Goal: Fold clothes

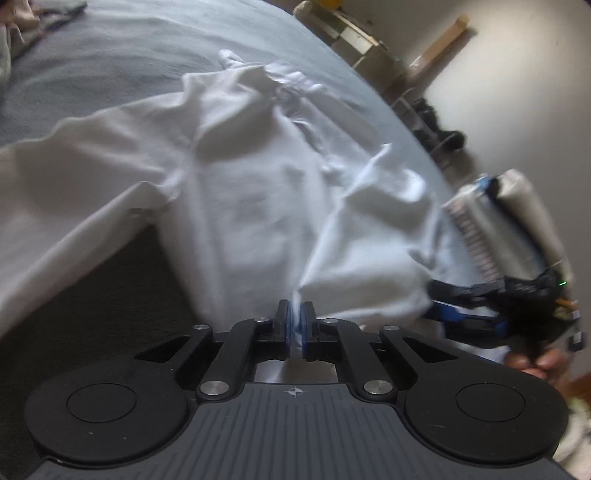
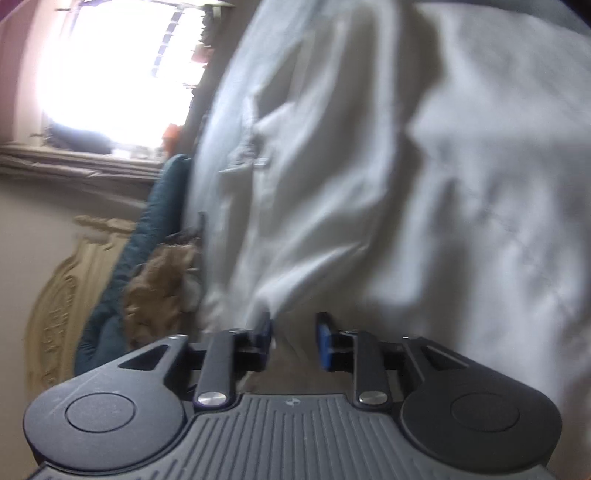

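Observation:
A white garment lies crumpled on a grey bed, one sleeve stretching to the left. My left gripper is shut on a fold of the garment's near edge, with white cloth pinched between its blue pads. My right gripper shows at the right of the left wrist view, at the garment's right edge. In the right wrist view the right gripper is open, its jaws apart, with the white garment right in front and a bit of cloth at its left finger.
The bed's right edge curves past a wall with wooden shelving and dark shoes. A pile of clothes lies at the bed's far left. In the right wrist view a teal cushion, a brown fabric and a bright window stand at the left.

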{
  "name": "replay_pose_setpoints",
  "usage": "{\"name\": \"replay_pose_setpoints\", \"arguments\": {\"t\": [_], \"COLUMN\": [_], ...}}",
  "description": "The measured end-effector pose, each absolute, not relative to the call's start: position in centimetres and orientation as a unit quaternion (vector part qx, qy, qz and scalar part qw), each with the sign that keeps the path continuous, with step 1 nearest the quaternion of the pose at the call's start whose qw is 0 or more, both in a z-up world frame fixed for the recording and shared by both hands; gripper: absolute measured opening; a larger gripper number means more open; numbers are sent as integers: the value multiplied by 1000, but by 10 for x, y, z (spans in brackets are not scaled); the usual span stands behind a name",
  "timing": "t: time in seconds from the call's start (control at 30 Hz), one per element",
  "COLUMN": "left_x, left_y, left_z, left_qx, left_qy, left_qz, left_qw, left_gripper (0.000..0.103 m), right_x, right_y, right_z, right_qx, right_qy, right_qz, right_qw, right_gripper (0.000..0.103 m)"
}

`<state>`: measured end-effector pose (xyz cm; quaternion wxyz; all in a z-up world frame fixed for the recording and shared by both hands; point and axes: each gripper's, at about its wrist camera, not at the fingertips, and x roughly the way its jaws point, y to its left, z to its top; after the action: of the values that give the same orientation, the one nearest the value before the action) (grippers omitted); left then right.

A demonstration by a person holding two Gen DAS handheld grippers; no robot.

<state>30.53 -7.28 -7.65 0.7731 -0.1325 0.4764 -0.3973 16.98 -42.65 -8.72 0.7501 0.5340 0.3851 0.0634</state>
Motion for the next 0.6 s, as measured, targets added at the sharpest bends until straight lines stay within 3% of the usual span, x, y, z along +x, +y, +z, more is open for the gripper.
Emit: {"name": "replay_pose_setpoints", "arguments": {"t": [0.07,0.13,0.4,0.6], "left_x": [302,296,246,229], "left_y": [-69,-64,-101,-159], "left_z": [-73,-61,-14,-47], "left_qx": [-128,-126,-15,129], "left_qy": [461,440,315,359], "left_qz": [-394,-393,-410,-413], "left_qw": [785,798,856,827], "left_gripper": [29,35,38,39], "right_x": [161,151,110,110], "right_y": [-428,-432,-461,-512], "right_z": [-89,-78,-24,6], "right_qx": [538,517,423,365], "right_qy": [383,378,346,310], "right_qz": [70,70,56,14], "right_qw": [748,765,836,878], "right_gripper": [32,38,41,41]}}
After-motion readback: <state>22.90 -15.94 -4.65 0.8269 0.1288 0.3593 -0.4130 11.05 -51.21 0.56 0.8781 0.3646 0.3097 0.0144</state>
